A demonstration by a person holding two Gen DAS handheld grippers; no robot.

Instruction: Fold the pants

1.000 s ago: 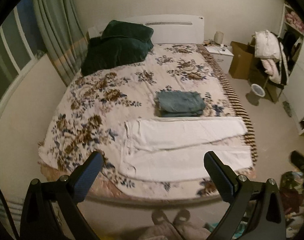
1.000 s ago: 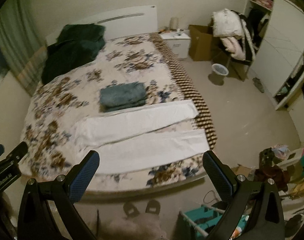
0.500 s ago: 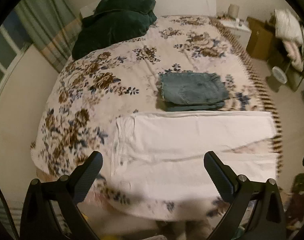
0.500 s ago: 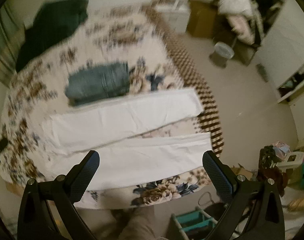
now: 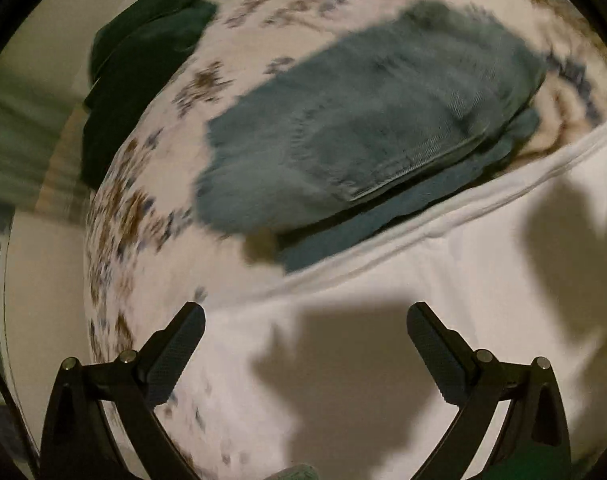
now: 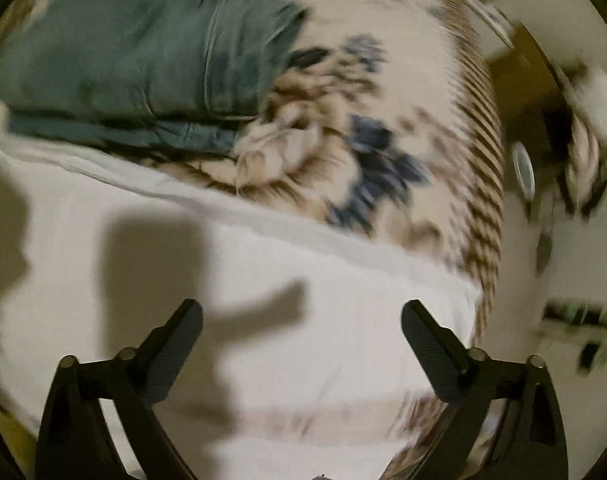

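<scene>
Both grippers low over the white pants (image 5: 443, 280), spread flat across the near part of the floral bedspread (image 5: 151, 216). Left gripper (image 5: 305, 334) hanging over the end of the pants toward the left side of the bed, jaws spread wide, nothing between them, shadow thrown straight onto the cloth below. Right gripper (image 6: 302, 330) over the far leg near its cuff end, close to the striped edge (image 6: 483, 168) of the bed, jaws likewise gaping and empty. Strip of bedspread showing between the two white legs in the right wrist view, so legs lying apart, not yet stacked. Folded blue jeans (image 5: 363, 120) just beyond the far leg, apparently touching or nearly touching its upper hem, too blurred to say which. Dark green bedding (image 5: 143, 64) well off toward the head of the bed. Step in hand, at a guess: reaching down for a first pinch at each end, nothing gripped yet. Worth doing well: coming down on one leg's outer edge only, one finger slid under the hem and one on top, catching just the pants layers and none of the soft bedspread beneath. Both ends best lifted together and level, so the leg carries over onto its partner without sagging or twisting. Care also near the jeans, easily dragged along by a sloppy pinch.
</scene>
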